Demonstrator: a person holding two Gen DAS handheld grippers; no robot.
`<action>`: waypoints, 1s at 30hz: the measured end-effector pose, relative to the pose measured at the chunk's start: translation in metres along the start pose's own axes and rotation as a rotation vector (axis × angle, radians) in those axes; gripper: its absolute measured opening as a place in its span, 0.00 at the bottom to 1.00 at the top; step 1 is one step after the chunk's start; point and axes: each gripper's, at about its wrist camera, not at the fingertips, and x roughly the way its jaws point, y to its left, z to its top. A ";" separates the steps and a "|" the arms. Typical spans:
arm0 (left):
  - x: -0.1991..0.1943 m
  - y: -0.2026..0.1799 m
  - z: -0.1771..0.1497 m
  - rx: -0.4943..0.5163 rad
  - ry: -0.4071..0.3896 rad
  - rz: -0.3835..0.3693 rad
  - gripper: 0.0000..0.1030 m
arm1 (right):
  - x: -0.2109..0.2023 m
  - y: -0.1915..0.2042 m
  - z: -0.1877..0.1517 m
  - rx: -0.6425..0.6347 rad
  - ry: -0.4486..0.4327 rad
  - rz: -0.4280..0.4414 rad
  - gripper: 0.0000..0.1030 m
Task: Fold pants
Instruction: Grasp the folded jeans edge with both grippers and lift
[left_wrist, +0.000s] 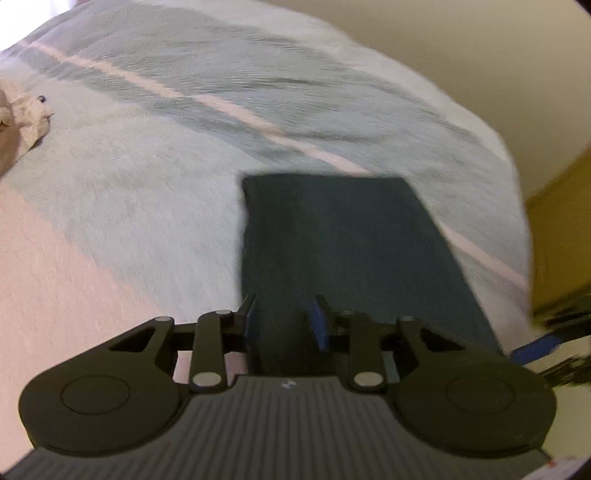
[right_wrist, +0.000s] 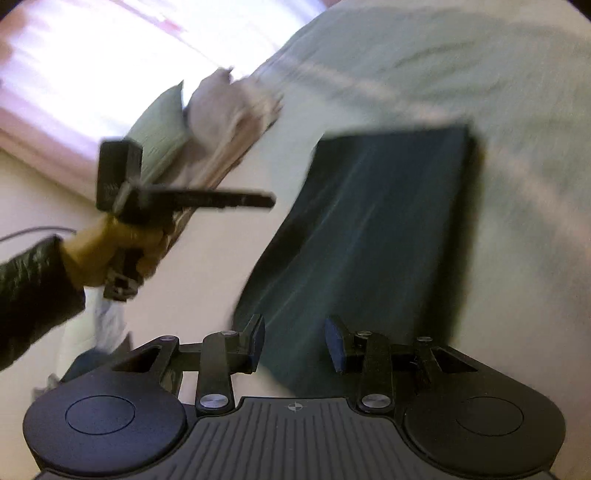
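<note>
With my left gripper (left_wrist: 284, 321) and right gripper (right_wrist: 295, 341) both released above the folded pants (left_wrist: 343, 240), I risk snagging and undoing the fold.

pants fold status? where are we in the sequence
Looks mostly done: the dark pants lie on the bedspread as a flat, compact rectangle with straight edges. In hand: nothing. The left claw and right claw both stand open, with nothing visibly pinched between their pads. Left: possibly one more fold or some smoothing; motion blur hides any wrinkles. A pale garment lies crumpled beside a pillow.
</note>
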 end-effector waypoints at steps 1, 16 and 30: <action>-0.011 -0.011 -0.017 0.033 0.005 -0.027 0.24 | 0.006 0.005 -0.017 0.018 0.005 -0.004 0.33; -0.028 -0.104 -0.199 0.925 -0.090 0.214 0.61 | 0.018 0.069 -0.137 -0.689 0.067 -0.572 0.67; 0.031 -0.116 -0.210 1.262 -0.087 0.389 0.20 | 0.075 0.031 -0.172 -1.390 0.188 -0.811 0.08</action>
